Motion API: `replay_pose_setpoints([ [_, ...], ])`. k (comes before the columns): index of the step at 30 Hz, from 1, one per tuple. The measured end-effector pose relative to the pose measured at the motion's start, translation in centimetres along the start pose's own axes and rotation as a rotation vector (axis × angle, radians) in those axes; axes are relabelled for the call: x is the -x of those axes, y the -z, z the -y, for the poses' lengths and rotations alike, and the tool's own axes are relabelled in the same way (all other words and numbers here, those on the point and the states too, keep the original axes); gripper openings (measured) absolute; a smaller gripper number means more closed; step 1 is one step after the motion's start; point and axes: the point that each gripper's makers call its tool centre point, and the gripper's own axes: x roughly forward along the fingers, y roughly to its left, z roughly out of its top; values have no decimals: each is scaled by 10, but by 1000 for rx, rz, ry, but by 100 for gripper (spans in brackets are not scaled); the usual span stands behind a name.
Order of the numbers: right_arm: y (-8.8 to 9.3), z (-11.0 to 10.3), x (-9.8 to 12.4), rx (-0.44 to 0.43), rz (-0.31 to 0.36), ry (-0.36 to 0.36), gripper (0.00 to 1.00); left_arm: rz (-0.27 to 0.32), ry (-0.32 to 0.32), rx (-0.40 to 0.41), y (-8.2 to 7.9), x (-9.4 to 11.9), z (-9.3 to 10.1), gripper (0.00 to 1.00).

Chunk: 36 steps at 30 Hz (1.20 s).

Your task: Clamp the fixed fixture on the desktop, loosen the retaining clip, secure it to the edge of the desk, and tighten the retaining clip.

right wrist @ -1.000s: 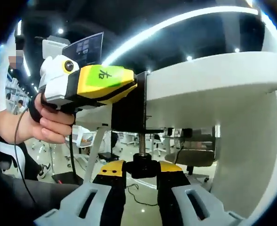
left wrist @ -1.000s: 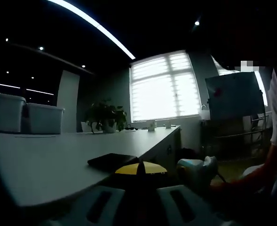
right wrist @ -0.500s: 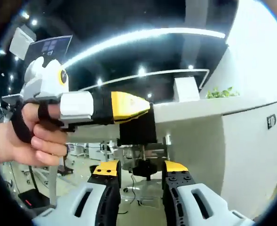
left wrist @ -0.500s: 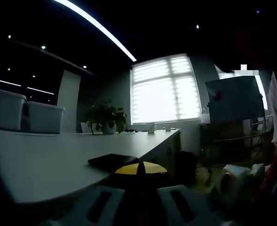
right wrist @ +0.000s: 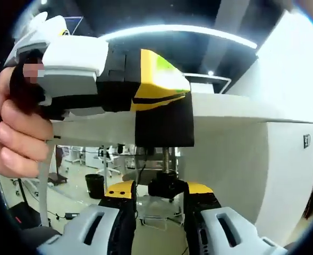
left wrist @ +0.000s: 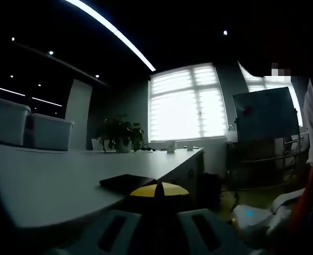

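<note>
The black clamp fixture (right wrist: 164, 125) sits on the edge of the white desk (right wrist: 228, 109). Its threaded screw (right wrist: 168, 158) hangs below the desk, ending in a black knob (right wrist: 168, 187). My left gripper (right wrist: 185, 90), held in a hand, comes in from the left and is shut on the fixture's upper part. In the left gripper view its yellow tips (left wrist: 159, 191) meet over the fixture's black top plate (left wrist: 127, 182) on the desk (left wrist: 50, 180). My right gripper (right wrist: 161, 194) is under the desk, open, with the knob between its yellow-tipped fingers. Its white body (left wrist: 252, 219) shows low right.
A potted plant (left wrist: 119, 133) and two white storage boxes (left wrist: 28, 130) stand at the back of the desk. A dark board (left wrist: 265, 114) stands to the right. The desk's white side panel (right wrist: 284, 170) is close beside the knob. Office chairs stand beyond, under the desk.
The right gripper's jaws have widened off the knob, drew back half a second ago, and now sit close around the knob again. The left gripper keeps its hold on the fixture.
</note>
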Motion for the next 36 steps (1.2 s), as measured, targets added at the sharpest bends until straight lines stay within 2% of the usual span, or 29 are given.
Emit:
replay_pose_setpoints([
  [2,-1,4,1,6,-2,5,25,6,2,1,0,0,0,1],
  [4,-2,4,5,-29,-2,-10,25,7,3,1,0,0,0,1],
  [9,-5,2,9,-8,-6,-52,24,4,8,-8,0,0,0,1],
  [13,0,1,-2,-67,15,-148,24,-1,10,-15,0,0,1,1],
  [16,1,2,-5,-26,31,-227,24,1,8,-19,1,0,1,1],
  [19,0,2,-6,-31,42,-292,24,2,7,-20,1,0,1,1],
  [22,1,-1,-7,-58,42,-368,24,1,5,-14,0,0,1,1],
  [24,1,-1,-6,-106,46,-424,24,-2,5,-18,0,0,1,1],
  [29,1,-1,-6,-114,44,-539,24,-9,5,-20,1,0,1,1],
  [32,0,-1,-6,-88,43,-566,24,-4,4,-19,0,1,1,1],
  [36,1,-3,-6,-81,48,-559,24,4,5,-6,0,1,0,1],
])
